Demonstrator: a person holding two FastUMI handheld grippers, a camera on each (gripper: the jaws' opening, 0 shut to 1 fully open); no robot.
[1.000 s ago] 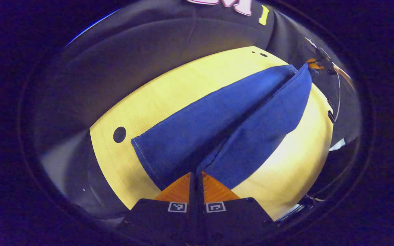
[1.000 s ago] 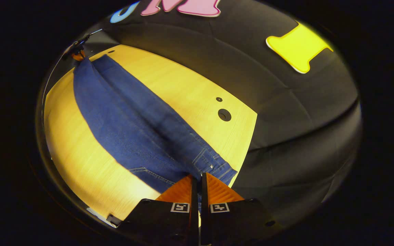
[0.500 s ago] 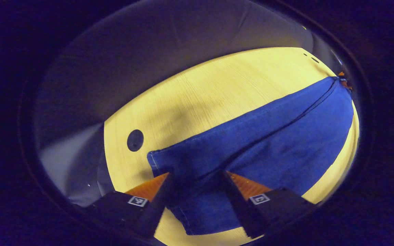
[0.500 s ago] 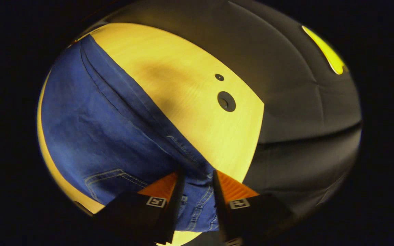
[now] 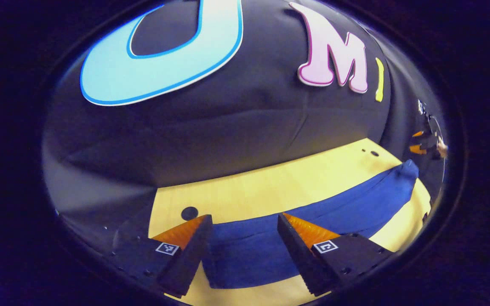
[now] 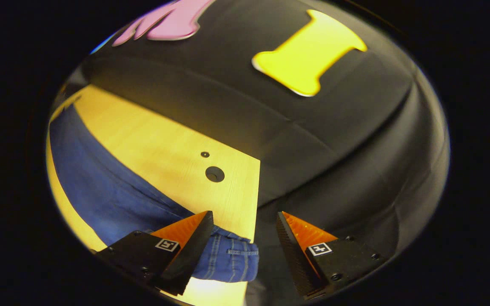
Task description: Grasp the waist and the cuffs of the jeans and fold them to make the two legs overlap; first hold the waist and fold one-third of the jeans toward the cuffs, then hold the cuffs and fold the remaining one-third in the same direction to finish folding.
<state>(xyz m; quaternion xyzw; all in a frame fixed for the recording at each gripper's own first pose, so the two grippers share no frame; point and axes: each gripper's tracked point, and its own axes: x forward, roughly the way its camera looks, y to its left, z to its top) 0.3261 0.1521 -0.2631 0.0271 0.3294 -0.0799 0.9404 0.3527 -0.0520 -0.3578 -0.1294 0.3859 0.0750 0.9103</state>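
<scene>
Jeans of dark blue denim (image 5: 313,221) lie flat along a pale yellow wooden table (image 5: 270,187), folded lengthwise into one long strip, so the two legs appear to overlap already. In the left gripper view the left gripper (image 5: 245,225) hangs above the cuff end with its jaws wide apart and nothing between them; the cloth lies below the fingers, not touching them as far as can be told. Far off at the right rim of that view a small part of the other gripper and a hand (image 5: 440,148) show beyond the waist end. In the right gripper view the right gripper (image 6: 244,221) also has its jaws spread and empty, lifted over the table's corner, with the stitched waistband (image 6: 232,259) lying just beneath its left finger (image 6: 185,231). A round dark hole (image 6: 215,174) in the tabletop sits near that end.

My judgement is that the lengthwise fold is done and the first crosswise fold has not begun: the strip is at full length. The next move calls for lowering onto the waist end, pinching through both layers, and carrying that end a third of the way toward the cuffs. Catching only the top layer would pull the legs out of line.
</scene>
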